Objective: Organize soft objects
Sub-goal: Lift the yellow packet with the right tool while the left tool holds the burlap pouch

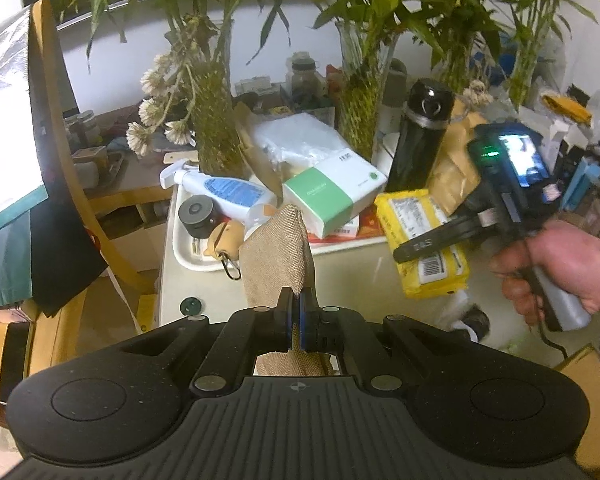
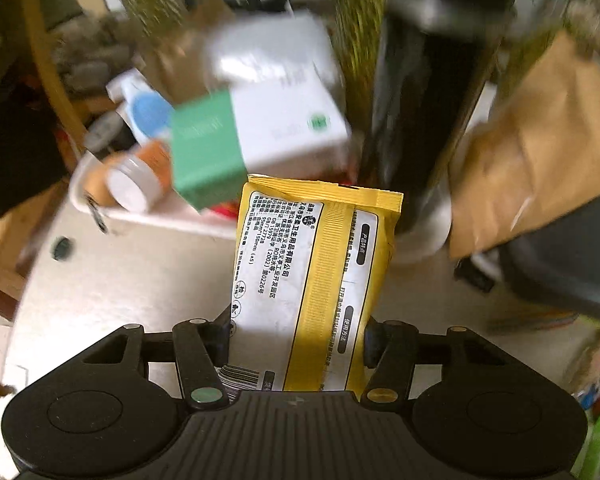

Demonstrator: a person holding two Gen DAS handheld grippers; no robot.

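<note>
Nearest in the left wrist view, the left gripper has its jaws pressed narrow on a corner of a tan woven burlap pouch. The pouch stands up from the jaws like a small soft pillow, with a coarse weave. The pinch is only on the lower edge, so I think the cloth can slip out if the hand tilts or shakes.

In the right wrist view, the right gripper holds a yellow plastic tissue pack with a white printed label between its fingers, and the pads press both long sides. In the left wrist view this pack hangs in the air at the right, in front of the table edge, with the person's hand on the handle. The film looks smooth and glossy and the filling is soft, so too much squeeze could bend the pack, and it may slide down.

Farther, on the pale table, a white tray carries a white and green cardboard box and a lying spray bottle with a blue label. To the right stands a tall black glossy flask, hard and easy to knock over if the pack swings towards it. Behind are glass vases with green bamboo stems.
</note>
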